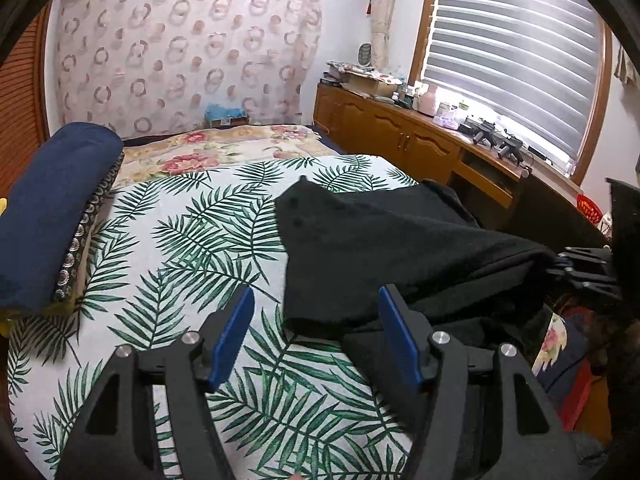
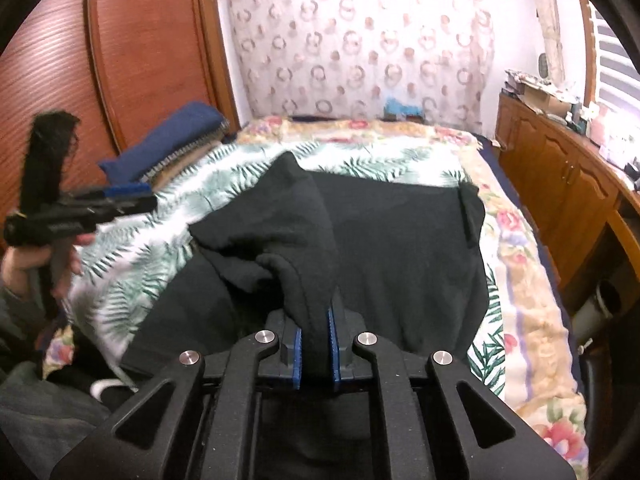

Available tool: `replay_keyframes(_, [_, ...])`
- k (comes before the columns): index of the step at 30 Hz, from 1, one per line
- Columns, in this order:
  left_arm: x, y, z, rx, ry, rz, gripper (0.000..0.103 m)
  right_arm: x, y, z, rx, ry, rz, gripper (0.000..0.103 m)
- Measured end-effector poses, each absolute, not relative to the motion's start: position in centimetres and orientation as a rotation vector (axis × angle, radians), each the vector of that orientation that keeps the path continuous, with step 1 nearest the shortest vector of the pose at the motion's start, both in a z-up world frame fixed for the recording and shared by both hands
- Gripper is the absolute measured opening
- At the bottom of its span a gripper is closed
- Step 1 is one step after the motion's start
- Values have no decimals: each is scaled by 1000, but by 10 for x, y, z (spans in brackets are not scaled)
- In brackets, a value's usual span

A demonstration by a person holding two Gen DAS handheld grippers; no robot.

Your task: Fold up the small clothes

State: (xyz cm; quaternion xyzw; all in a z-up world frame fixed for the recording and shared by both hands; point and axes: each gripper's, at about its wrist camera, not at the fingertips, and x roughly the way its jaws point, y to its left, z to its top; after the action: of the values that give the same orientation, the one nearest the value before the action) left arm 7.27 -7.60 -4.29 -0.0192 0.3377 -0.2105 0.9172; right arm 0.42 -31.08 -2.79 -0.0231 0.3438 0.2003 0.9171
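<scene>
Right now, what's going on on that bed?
A person is folding a black garment on the leaf-print bedspread. The right hand-held gripper is shut on a bunched fold of the garment and holds it up above the rest, which lies spread on the bed. The left hand-held gripper is open and holds nothing, off the garment's left edge and above the bedspread. A navy pillow lies along the bed's left side.
</scene>
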Motion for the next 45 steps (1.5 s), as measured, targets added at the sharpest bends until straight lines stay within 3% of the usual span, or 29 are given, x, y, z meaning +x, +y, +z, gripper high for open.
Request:
replay_keyframes(7, [70, -73, -41, -36, 684, -430, 63, -14, -321, -10, -86, 683, 368, 7])
replay_keyframes(13, [69, -75, -43, -29, 685, -429, 63, -7, -341, -48, -69, 816, 304, 8])
replay_keyframes(16, [68, -76, -43, -24, 686, -426, 63, -5, -343, -57, -76, 840, 283, 16])
replay_keyframes(20, [68, -77, -44, -27, 683, -425, 63, -7, -343, -51, -94, 828, 258, 34])
replay_keyframes(22, [68, -77, -45, -26, 681, -423, 63, -10, -345, -42, -98, 801, 240, 37])
replay_keyframes(33, [65, -74, -47, -29, 673, -413, 63, -4, -331, -3, -138, 694, 267, 50])
replay_keyframes(45, [64, -54, -46, -53, 661, -366, 63, 69, -228, -36, -233, 775, 540, 52])
